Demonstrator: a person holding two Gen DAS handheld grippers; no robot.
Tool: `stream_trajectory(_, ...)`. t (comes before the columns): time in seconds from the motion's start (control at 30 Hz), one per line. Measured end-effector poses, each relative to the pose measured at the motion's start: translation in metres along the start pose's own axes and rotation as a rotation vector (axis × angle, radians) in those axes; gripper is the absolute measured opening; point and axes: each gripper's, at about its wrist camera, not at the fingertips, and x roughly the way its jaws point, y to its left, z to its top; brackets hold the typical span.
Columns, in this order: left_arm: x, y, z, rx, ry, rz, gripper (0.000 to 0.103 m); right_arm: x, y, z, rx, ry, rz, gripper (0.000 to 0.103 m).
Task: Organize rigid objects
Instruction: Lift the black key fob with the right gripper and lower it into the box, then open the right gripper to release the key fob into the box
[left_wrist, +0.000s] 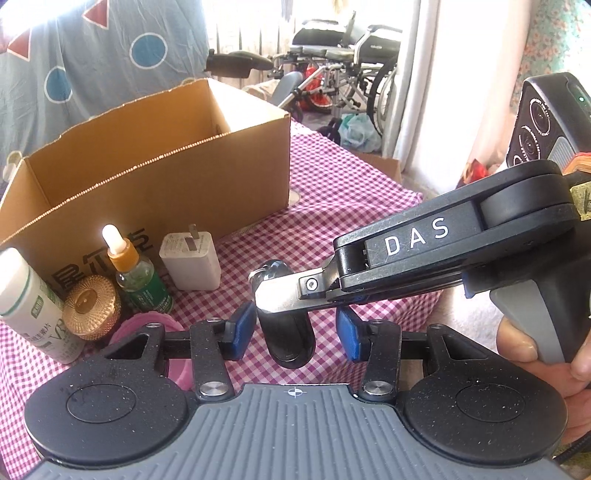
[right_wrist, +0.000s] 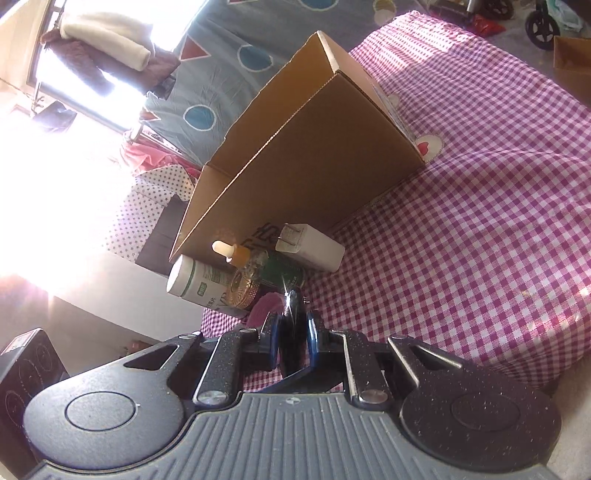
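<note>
My right gripper (right_wrist: 292, 341) is shut on a glossy black oval object (right_wrist: 293, 334), perhaps a key fob, held edge-on just above the checked cloth. In the left wrist view that object (left_wrist: 290, 341) hangs between my open, empty left gripper's (left_wrist: 295, 330) blue pads, and the right gripper (left_wrist: 280, 297) reaches in from the right. An open cardboard box (left_wrist: 177, 173) stands behind. In front of it stand a white charger plug (left_wrist: 192, 260), a green dropper bottle (left_wrist: 142, 275), a gold mesh lid (left_wrist: 90, 308), a white bottle (left_wrist: 27, 306) and a pink item (left_wrist: 142, 325).
The pink-and-white checked cloth (right_wrist: 461, 240) covers the surface, with open cloth to the right of the box (right_wrist: 314, 155). A wheelchair (left_wrist: 343, 70) and a small cardboard box (right_wrist: 574, 59) stand on the floor beyond. A blue patterned sheet (left_wrist: 92, 62) hangs behind.
</note>
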Motion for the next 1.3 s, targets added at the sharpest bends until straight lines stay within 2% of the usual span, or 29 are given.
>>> stream_trajectory(0.2,-0.04,0.016,0.021,-0.007,-0.103,0.064,0.047,-0.006,0.053,0.02,-0.105,-0.035,0.058,0.017)
stream_trajectory(0.37,-0.067,0.052,0.053,-0.052,-0.167,0.151,0.048,0.012,0.108,0.062,-0.225,-0.023,0.146,0.017)
stream_trajectory(0.5,-0.069,0.088,0.078,-0.114,-0.165,0.178,0.048,0.049,0.142,0.104,-0.273,0.04,0.177,0.017)
stream_trajectory(0.6,-0.055,0.119,0.093,-0.174,-0.122,0.187,0.048,0.09,0.156,0.136,-0.268,0.123,0.17,0.017)
stream_trajectory(0.7,-0.033,0.151,0.097,-0.226,-0.051,0.192,0.05,0.137,0.157,0.161,-0.232,0.221,0.135,0.017)
stream_trajectory(0.83,-0.016,0.184,0.088,-0.286,0.029,0.224,0.05,0.191,0.146,0.173,-0.163,0.342,0.079,0.017)
stream_trajectory(0.97,-0.02,0.2,0.075,-0.313,0.025,0.245,0.054,0.229,0.133,0.172,-0.125,0.422,0.012,0.017)
stream_trajectory(1.1,-0.031,0.204,0.068,-0.325,-0.003,0.207,0.054,0.262,0.124,0.17,-0.096,0.495,-0.043,0.018)
stream_trajectory(1.2,-0.036,0.2,0.067,-0.301,-0.029,0.249,0.058,0.276,0.119,0.167,-0.084,0.535,-0.086,0.02)
stream_trajectory(1.3,-0.043,0.202,0.067,-0.312,-0.053,0.237,0.06,0.28,0.116,0.165,-0.076,0.541,-0.097,0.021)
